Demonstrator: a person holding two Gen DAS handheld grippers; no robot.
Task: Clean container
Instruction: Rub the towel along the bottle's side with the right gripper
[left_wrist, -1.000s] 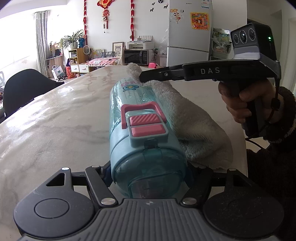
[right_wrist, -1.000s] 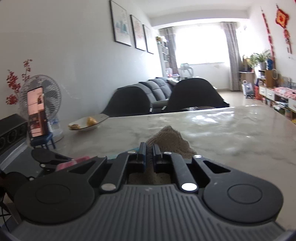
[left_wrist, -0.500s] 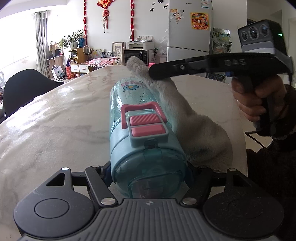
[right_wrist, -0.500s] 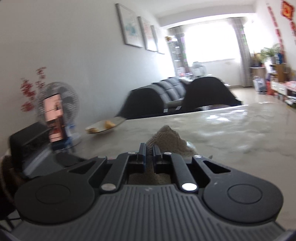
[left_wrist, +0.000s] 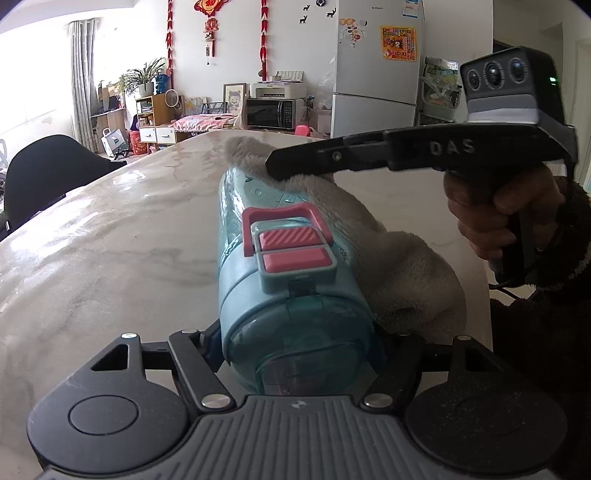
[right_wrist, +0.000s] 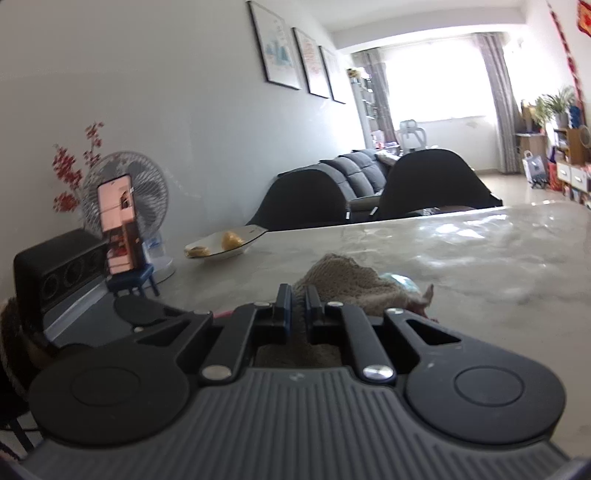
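Note:
A teal water bottle with a pink latch lies on its side on the marble table. My left gripper is shut on its lid end, one finger on each side. A beige towel runs along the bottle's right flank and drapes over its far end. A hand holds my right gripper from the right, shut on the towel's far end and resting on the bottle. In the right wrist view, the right gripper pinches the towel, and a sliver of the bottle shows beyond it.
A plate with fruit, a phone on a small stand and a desk fan stand at the table's far left end. Black chairs line the far side. The table edge runs close to the towel.
The right gripper lifted the towel's end, then brought it left and down onto the bottle's far end. The left gripper and the bottle have stayed still.

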